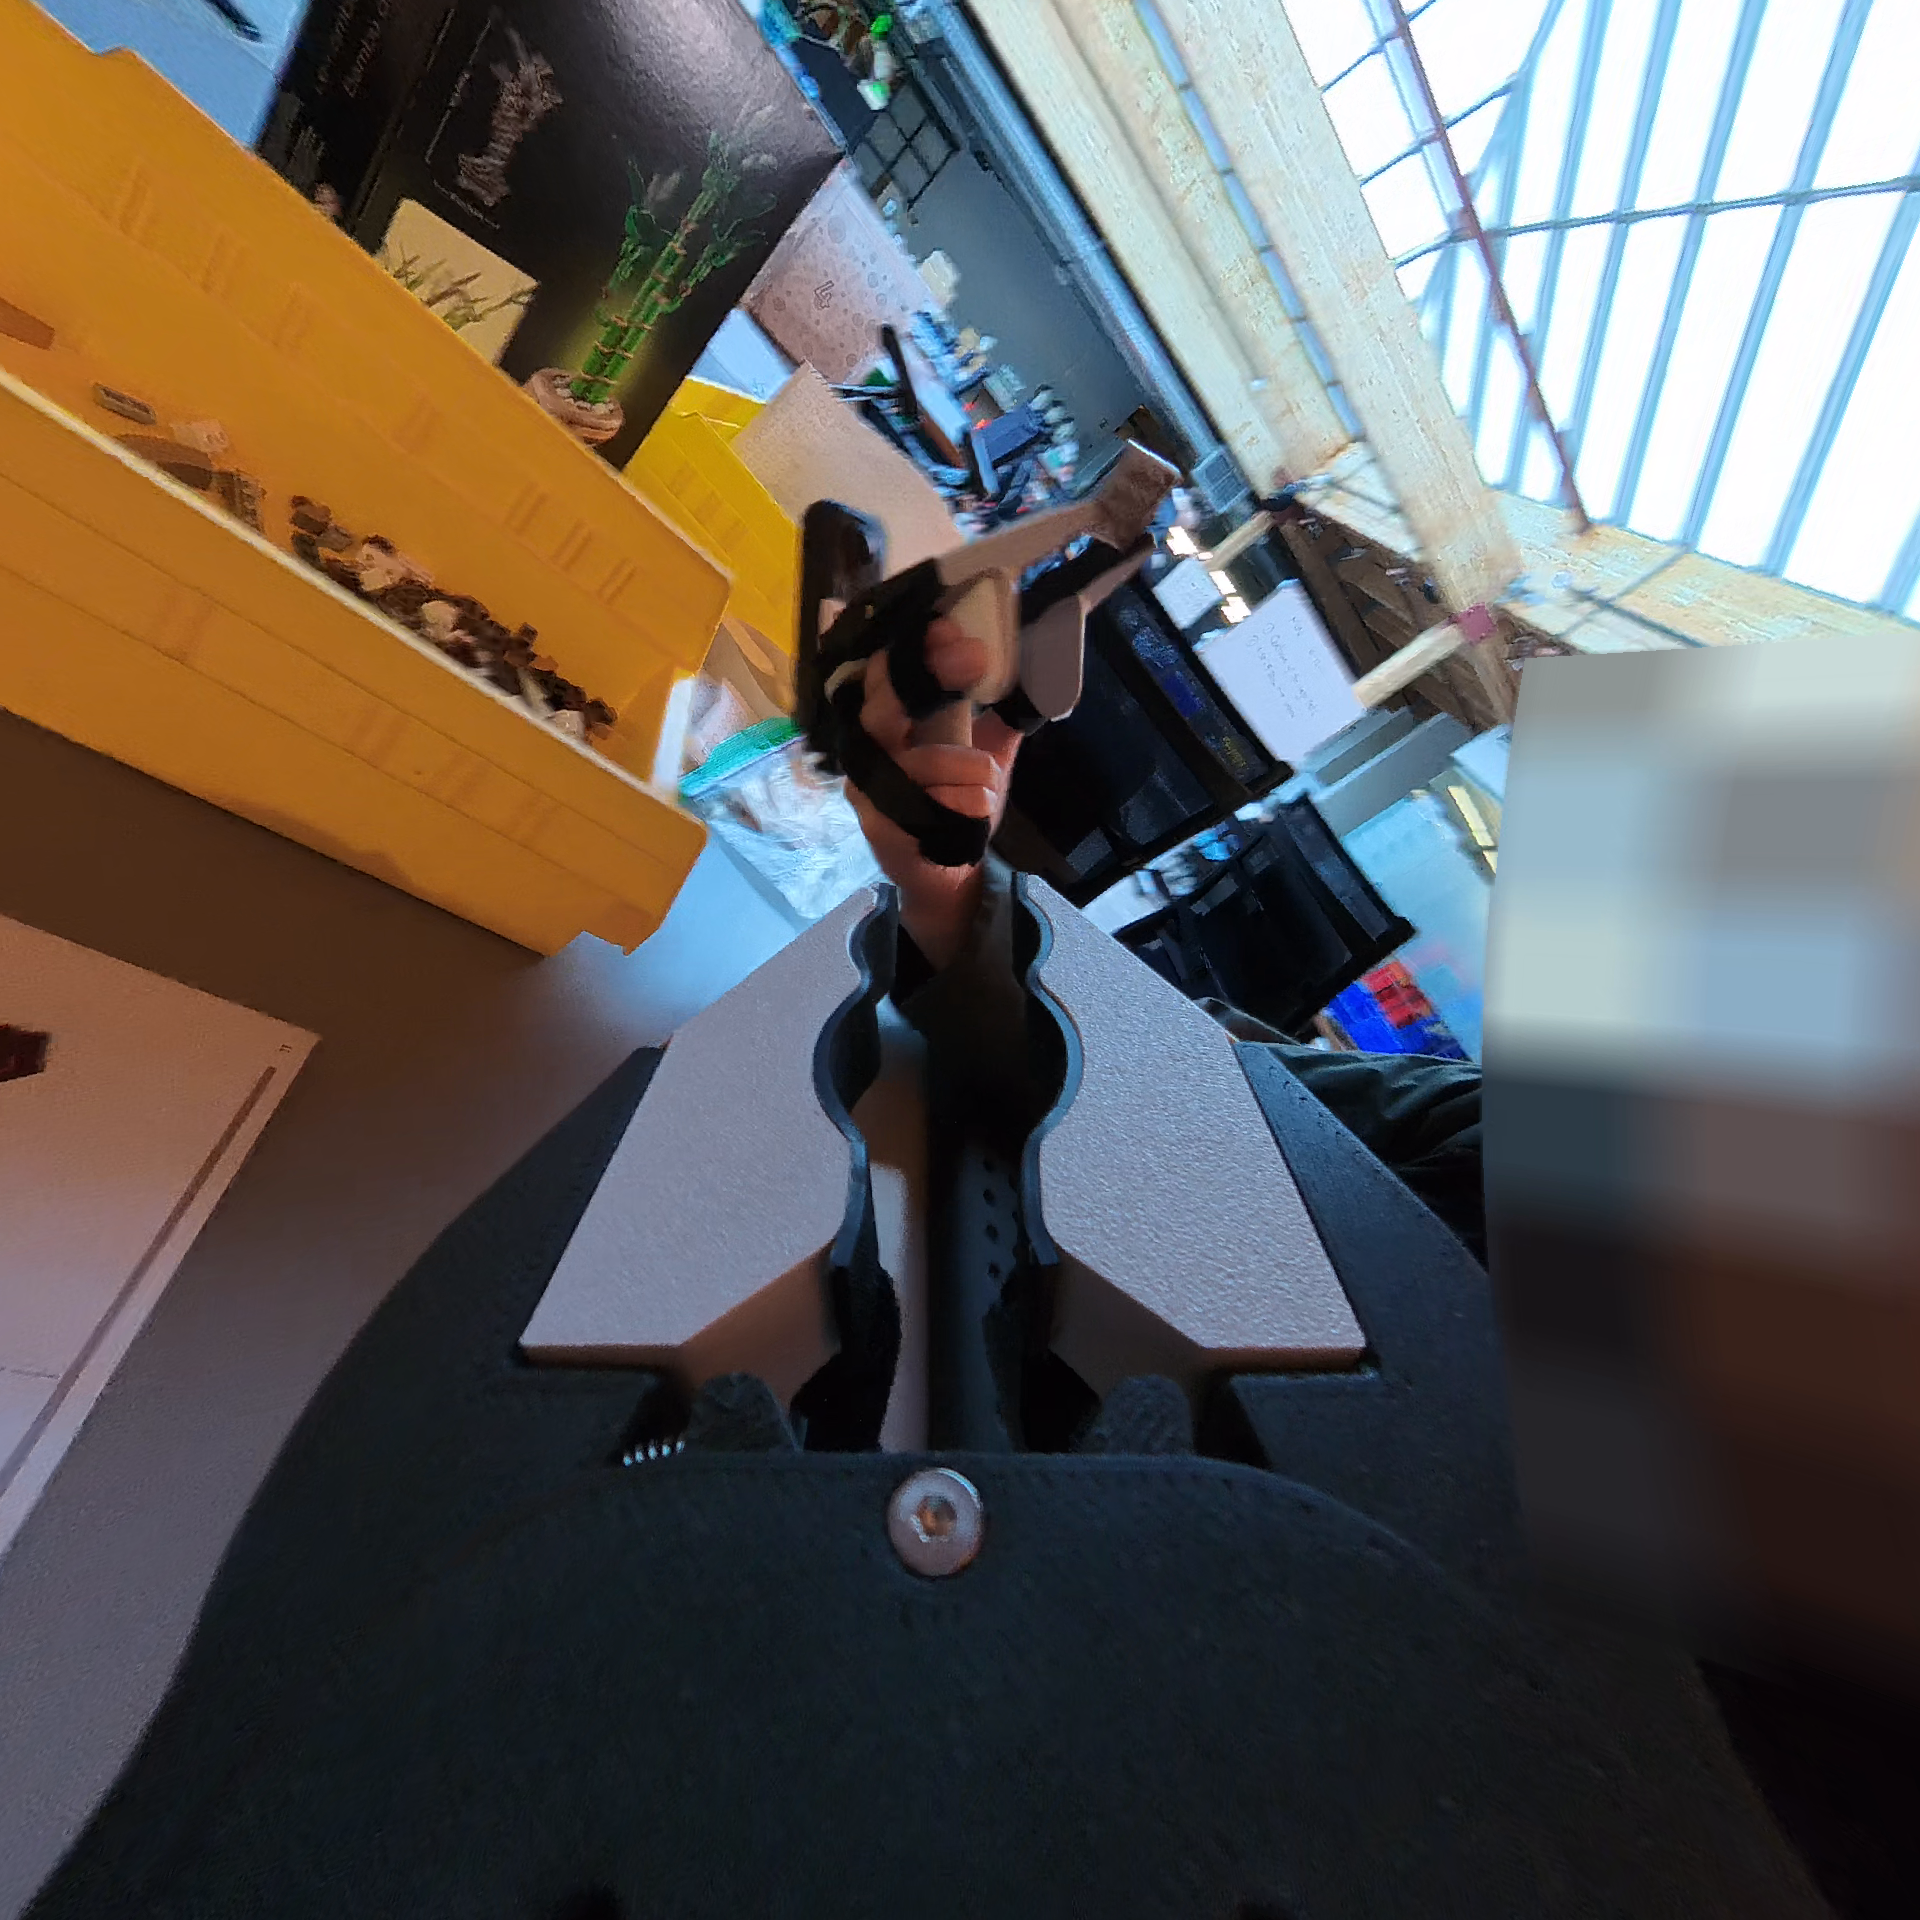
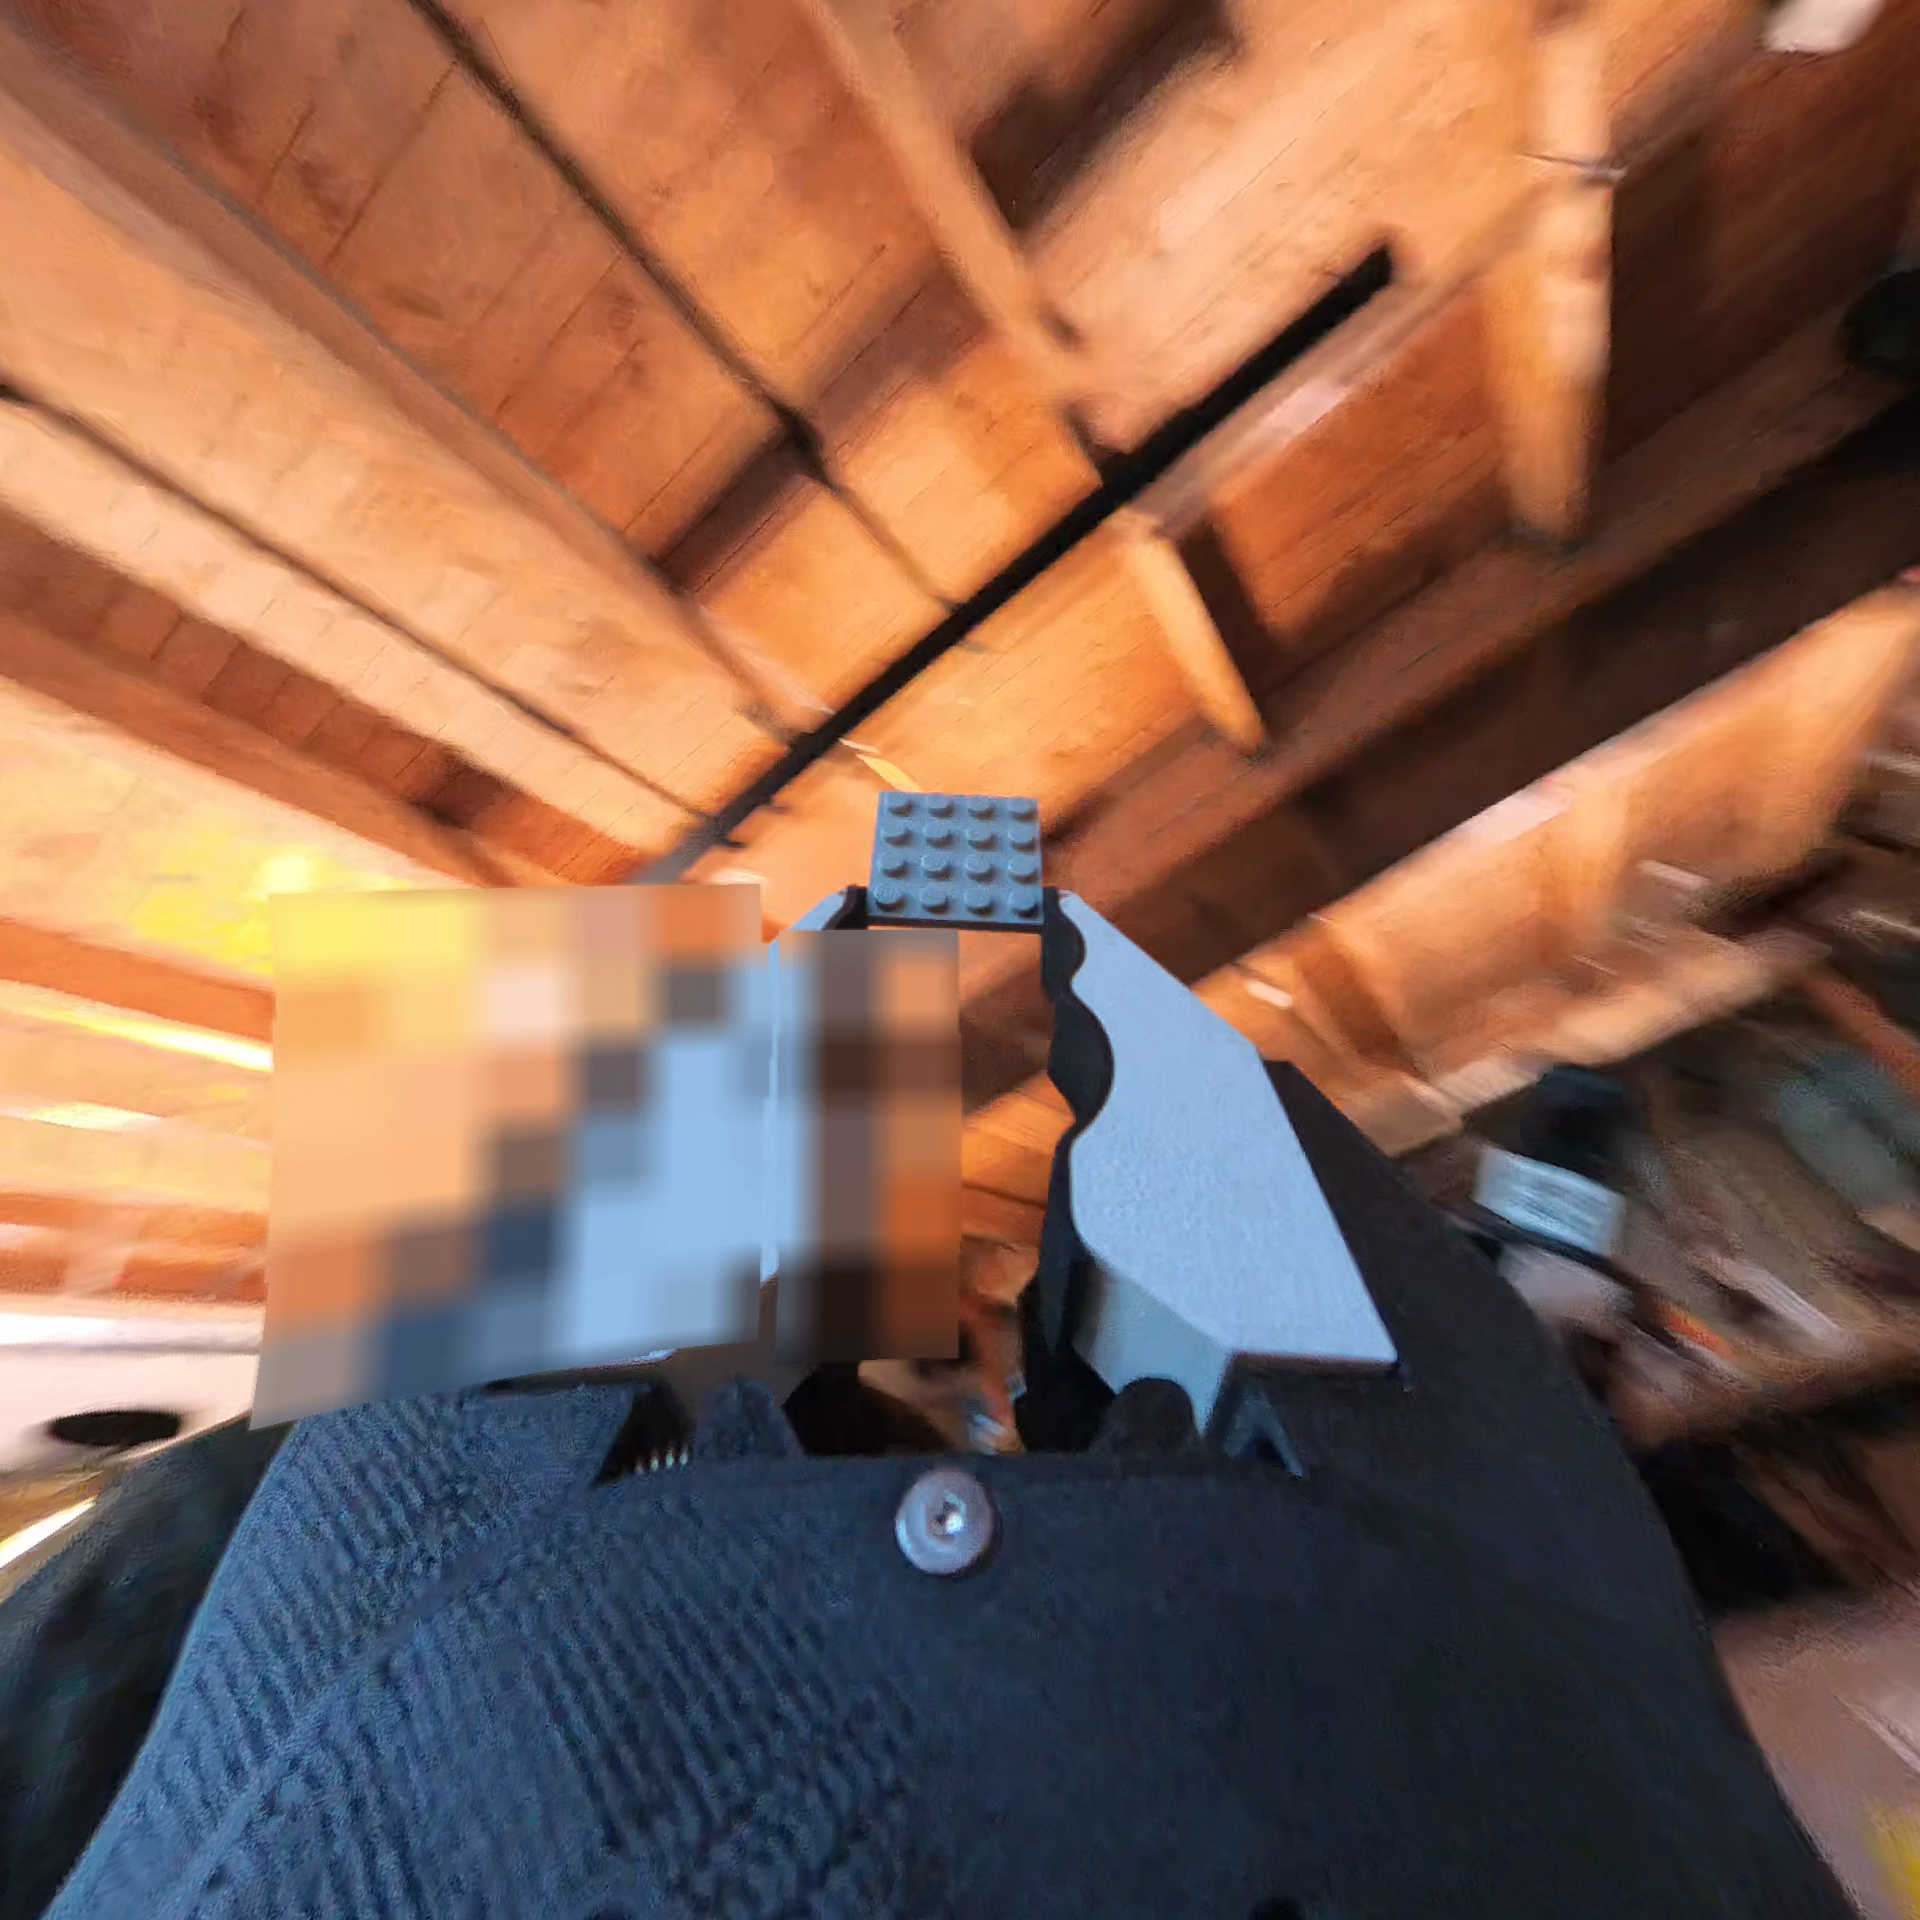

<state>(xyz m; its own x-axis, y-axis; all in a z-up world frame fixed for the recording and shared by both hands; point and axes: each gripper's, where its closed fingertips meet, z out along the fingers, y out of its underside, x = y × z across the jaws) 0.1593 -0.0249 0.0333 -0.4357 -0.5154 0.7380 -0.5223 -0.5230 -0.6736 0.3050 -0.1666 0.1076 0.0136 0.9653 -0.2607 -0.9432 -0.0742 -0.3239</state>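
Right gripper (image 2: 956, 909) jaws clamped on a grey studded plate (image 2: 958, 858); left gripper (image 1: 951, 914) jaws slightly apart, empty.

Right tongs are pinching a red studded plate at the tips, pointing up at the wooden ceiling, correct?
Not quite: the plate is grey, not red. The right wrist view shows the right tongs pinching it at the tips, pointing up at the wooden ceiling.

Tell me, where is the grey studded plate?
In the right wrist view, the grey studded plate sits pinched at the tips of the right tongs, raised towards the wooden ceiling.
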